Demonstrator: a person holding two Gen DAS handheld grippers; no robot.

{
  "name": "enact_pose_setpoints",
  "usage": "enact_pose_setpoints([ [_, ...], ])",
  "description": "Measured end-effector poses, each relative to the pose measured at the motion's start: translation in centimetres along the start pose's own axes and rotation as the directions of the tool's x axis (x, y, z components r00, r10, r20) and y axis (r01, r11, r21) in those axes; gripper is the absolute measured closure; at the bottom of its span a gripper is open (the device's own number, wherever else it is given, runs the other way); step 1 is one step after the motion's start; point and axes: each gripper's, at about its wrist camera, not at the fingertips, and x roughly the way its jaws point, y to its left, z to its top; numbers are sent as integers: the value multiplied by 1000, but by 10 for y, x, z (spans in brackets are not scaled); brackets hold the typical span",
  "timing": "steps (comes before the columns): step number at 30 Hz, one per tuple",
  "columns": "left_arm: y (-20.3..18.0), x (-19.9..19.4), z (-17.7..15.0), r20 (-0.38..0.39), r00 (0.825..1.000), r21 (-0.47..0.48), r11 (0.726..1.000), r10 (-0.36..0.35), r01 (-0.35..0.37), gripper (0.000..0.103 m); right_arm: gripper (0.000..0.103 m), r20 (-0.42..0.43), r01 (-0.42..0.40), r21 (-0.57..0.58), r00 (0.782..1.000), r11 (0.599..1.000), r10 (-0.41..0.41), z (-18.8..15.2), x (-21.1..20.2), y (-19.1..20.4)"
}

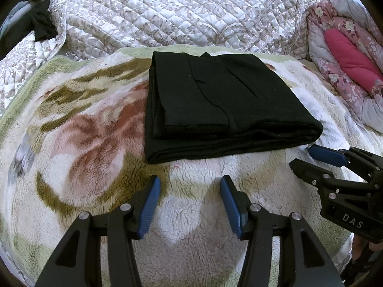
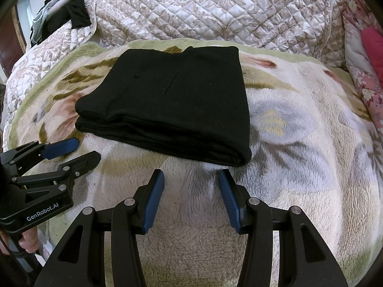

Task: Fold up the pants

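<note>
The black pants (image 1: 220, 105) lie folded in a thick flat rectangle on a fluffy floral blanket (image 1: 91, 129); they also show in the right wrist view (image 2: 172, 105). My left gripper (image 1: 190, 181) is open and empty, hovering over the blanket just in front of the pants' near edge. My right gripper (image 2: 191, 175) is open and empty, just short of the pants' near right corner. Each gripper shows in the other's view: the right one (image 1: 304, 157) at the right, the left one (image 2: 83, 150) at the left, both clear of the cloth.
A quilted beige bedspread (image 1: 167, 12) lies behind the blanket. Pink floral bedding (image 1: 347, 55) is bunched at the right. Dark clothes (image 2: 71, 12) hang at the far left. The blanket (image 2: 299, 131) spreads to the right of the pants.
</note>
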Motion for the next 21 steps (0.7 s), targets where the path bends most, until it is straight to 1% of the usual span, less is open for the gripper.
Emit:
enact_pose_setpoints([
  [21, 0, 0, 1, -1, 1000, 3, 1000, 1, -1, 48, 54, 0, 2, -1, 1000, 1000, -2, 0, 0, 0],
])
